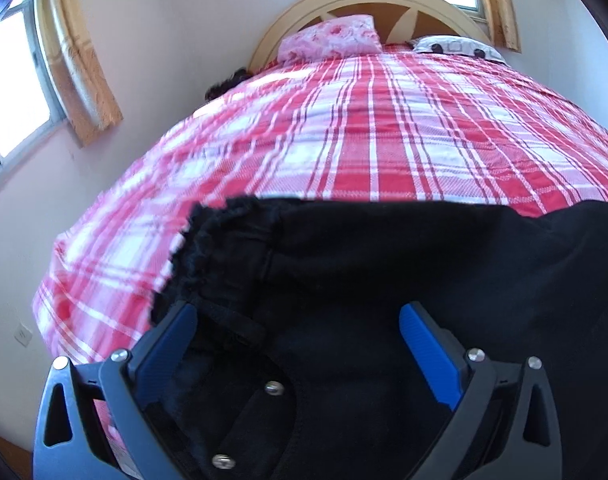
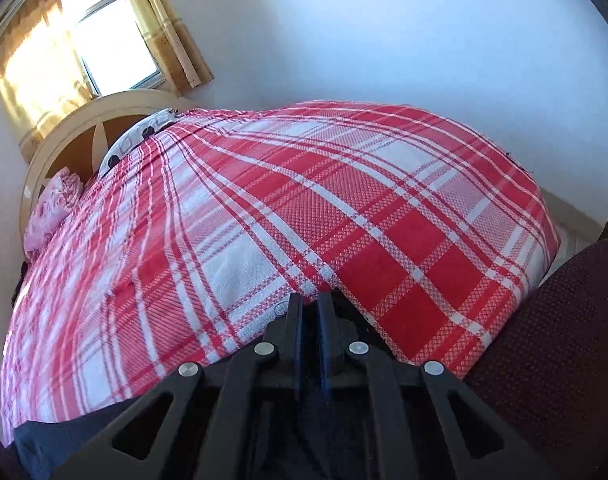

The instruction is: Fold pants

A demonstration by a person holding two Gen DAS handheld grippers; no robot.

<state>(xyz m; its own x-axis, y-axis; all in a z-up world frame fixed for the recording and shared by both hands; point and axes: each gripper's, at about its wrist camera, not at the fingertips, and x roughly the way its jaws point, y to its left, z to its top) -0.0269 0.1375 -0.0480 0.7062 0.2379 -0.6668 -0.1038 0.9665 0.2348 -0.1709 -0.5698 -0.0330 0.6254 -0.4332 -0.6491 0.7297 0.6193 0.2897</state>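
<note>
L gripper (image 1: 298,320): fingers spread wide, blue pads (image 1: 427,356) clear of cloth, nothing pinched. Hovers over black pants (image 1: 383,280), waistband end w/ gathered elastic + snaps right below the jaws. R gripper (image 2: 309,308): fingers pressed together, almost no gap; can't tell if a thin bit of fabric is caught, nothing visible between the tips. Dark cloth low-left in R view (image 2: 44,440), prob same pants.

Pants lie on near edge of bed, bunched, not flat.

Risks, judged from here:
- L closing where it hangs likely grabs one layer of waistband only → fold goes crooked, 2nd layer drags.
- Pants sit close to near edge → a pull toward person could slide them off.
- Black on black: seams/edges hard to read, easy to pick wrong corner.
- R shut w/ nothing seen in it → no second hold, cloth may swing on lift.

Surface: red/white plaid bedspread (image 1: 383,140), soft, textured weave, some grip. Room: pink pillow (image 1: 331,36) + patterned pillow (image 1: 455,46) at curved headboard (image 1: 304,12), curtained windows (image 2: 104,40), plain walls, dark maroon object on the right side of R view (image 2: 543,340).
</note>
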